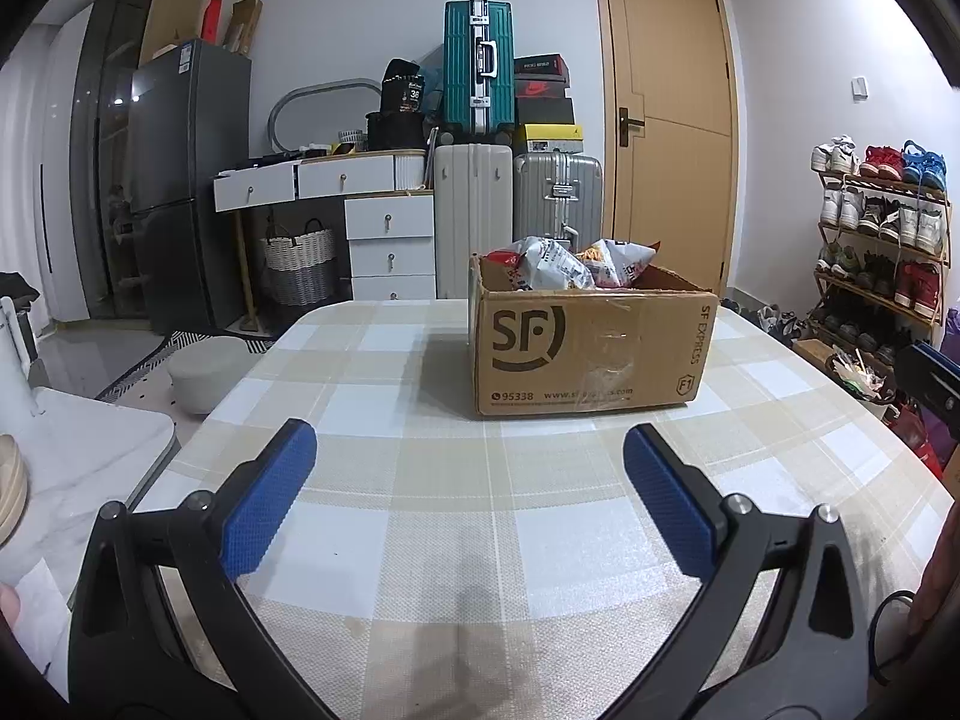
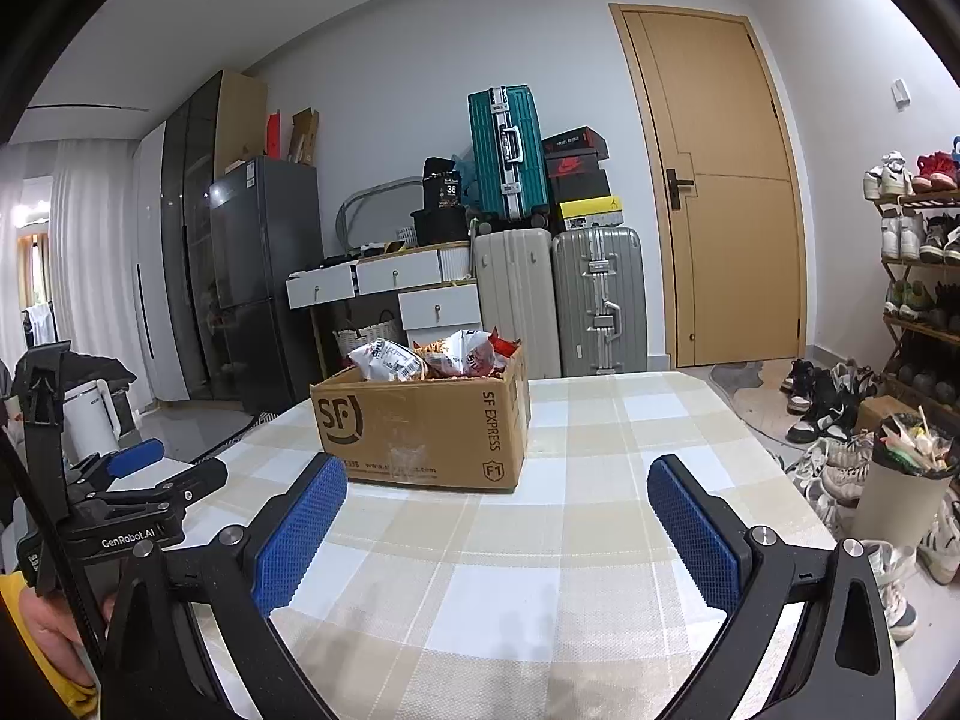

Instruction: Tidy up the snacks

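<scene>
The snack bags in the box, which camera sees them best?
The left wrist view: the snack bags are larger there, poking above the SF Express cardboard box rim. The right wrist view shows the same bags smaller and farther off, over the box's corner.

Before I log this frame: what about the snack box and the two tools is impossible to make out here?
- How many snack bags are in the cardboard box: both views, its walls hide everything below the rim.
- Bag brands: both views, print too small.
- Left tool handle: cut off by its own view's bottom edge.
- Right tool: only a corner shows at the left view's right edge.
</scene>
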Available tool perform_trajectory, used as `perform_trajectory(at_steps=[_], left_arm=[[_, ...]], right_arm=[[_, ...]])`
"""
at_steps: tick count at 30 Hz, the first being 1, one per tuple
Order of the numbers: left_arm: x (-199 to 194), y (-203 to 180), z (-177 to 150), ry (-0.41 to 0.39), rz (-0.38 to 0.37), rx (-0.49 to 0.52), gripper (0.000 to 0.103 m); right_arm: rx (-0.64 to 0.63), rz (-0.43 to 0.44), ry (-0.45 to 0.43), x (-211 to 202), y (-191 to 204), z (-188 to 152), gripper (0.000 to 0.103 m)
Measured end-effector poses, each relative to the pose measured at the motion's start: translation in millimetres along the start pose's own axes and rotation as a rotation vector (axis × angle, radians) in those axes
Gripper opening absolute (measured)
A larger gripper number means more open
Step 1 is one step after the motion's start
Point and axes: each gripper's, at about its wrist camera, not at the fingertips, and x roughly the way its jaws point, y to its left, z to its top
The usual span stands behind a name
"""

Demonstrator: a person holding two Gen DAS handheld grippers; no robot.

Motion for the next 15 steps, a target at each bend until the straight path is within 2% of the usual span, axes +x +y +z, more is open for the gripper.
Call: perform_trajectory(at_steps=[15], left_arm=[[-1.6, 0.9, -2.6, -0.012, 0.022, -0.005, 0.102]], right_arm=[[0.007, -0.005, 0.002, 0.3, -1.5, -1.0, 0.102]])
